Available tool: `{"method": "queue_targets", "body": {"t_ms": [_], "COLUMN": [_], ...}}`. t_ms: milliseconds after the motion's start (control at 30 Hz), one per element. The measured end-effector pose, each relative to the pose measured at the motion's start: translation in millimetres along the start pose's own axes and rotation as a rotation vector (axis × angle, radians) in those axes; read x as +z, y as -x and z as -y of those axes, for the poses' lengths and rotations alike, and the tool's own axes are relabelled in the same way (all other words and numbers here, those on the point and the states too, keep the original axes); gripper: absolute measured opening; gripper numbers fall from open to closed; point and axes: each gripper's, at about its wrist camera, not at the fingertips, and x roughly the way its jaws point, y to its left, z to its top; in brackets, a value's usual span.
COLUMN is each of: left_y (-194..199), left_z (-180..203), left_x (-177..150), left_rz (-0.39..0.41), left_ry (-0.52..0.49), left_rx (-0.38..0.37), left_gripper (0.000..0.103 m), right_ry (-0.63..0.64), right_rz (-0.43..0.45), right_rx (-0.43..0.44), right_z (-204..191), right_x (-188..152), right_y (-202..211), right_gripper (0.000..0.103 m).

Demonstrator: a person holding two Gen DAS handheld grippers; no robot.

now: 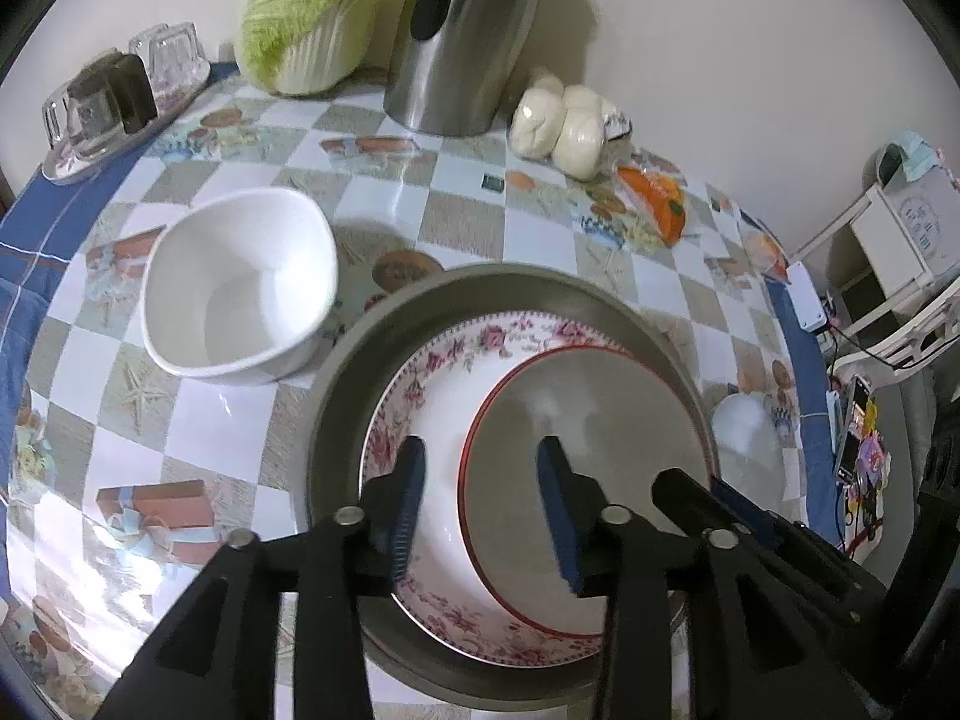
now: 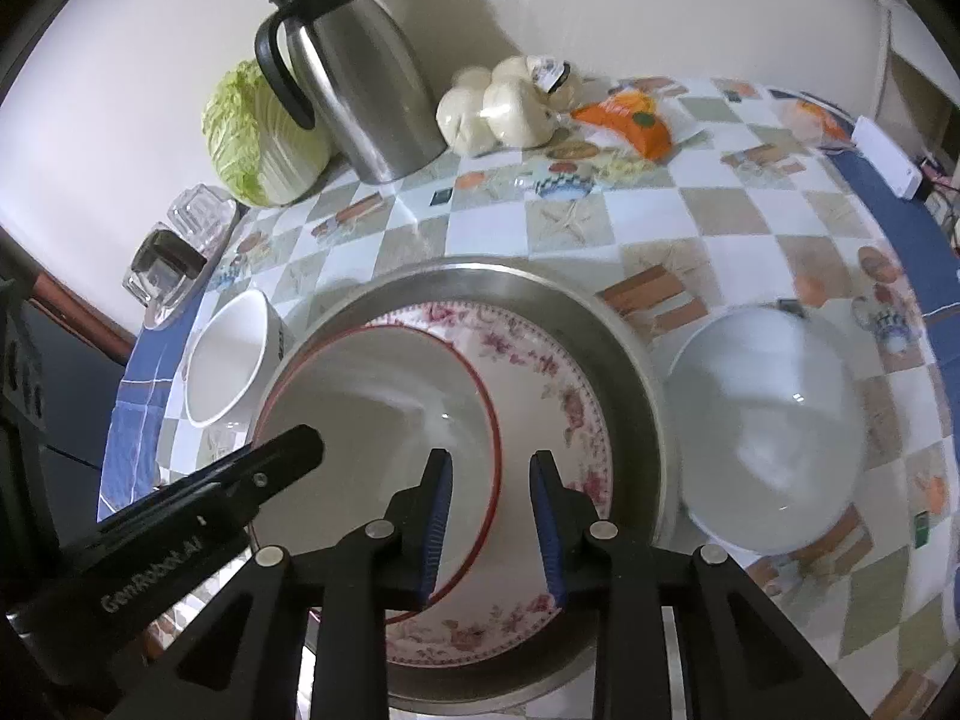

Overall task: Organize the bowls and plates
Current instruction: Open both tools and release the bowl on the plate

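A round metal tray (image 1: pixel 336 396) holds a floral plate (image 1: pixel 420 372), and a red-rimmed bowl (image 1: pixel 588 420) sits on that plate. My left gripper (image 1: pixel 483 510) straddles the bowl's left rim, jaws apart and not pressing it. In the right wrist view my right gripper (image 2: pixel 493 510) straddles the right rim of the red-rimmed bowl (image 2: pixel 372 396) the same way, above the floral plate (image 2: pixel 558 384). A white square bowl (image 1: pixel 240 294) stands left of the tray. A white round bowl (image 2: pixel 768 432) stands to its right.
At the back by the wall stand a steel jug (image 2: pixel 366 90), a cabbage (image 2: pixel 258 138), bagged buns (image 2: pixel 498 102) and an orange packet (image 2: pixel 642 120). Upturned glasses (image 1: pixel 108 102) sit on a small tray at the far left. The checked tablecloth's blue border marks the table edges.
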Motion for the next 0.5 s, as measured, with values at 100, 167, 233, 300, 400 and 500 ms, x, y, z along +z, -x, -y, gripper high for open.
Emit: {"method": "queue_targets", "body": {"t_ms": [100, 167, 233, 300, 400, 500], "left_y": [7.6, 10.9, 14.2, 17.9, 22.8, 26.4], "left_z": [-0.6, -1.8, -3.9, -7.5, -13.6, -20.3], "left_x": [0.7, 1.2, 1.5, 2.2, 3.1, 4.2], "left_rz": [0.020, 0.028, 0.037, 0.046, 0.062, 0.075], "left_ry": [-0.001, 0.002, 0.008, 0.018, 0.036, 0.058], "left_rx": [0.002, 0.010, 0.023, 0.036, 0.054, 0.075], "left_gripper": [0.049, 0.054, 0.064, 0.065, 0.067, 0.077], "right_ry": [-0.001, 0.000, 0.005, 0.005, 0.007, 0.012], "right_rz": [0.022, 0.039, 0.050, 0.057, 0.070, 0.075], "right_rx": [0.001, -0.006, -0.016, -0.021, -0.022, -0.032], "right_z": [0.7, 1.0, 0.4, 1.0, 2.5, 3.5], "right_x": [2.4, 3.5, 4.5, 5.2, 6.1, 6.3], "right_y": [10.1, 16.3, 20.8, 24.4, 28.5, 29.1], "right_gripper": [0.041, 0.049, 0.056, 0.063, 0.070, 0.076]}}
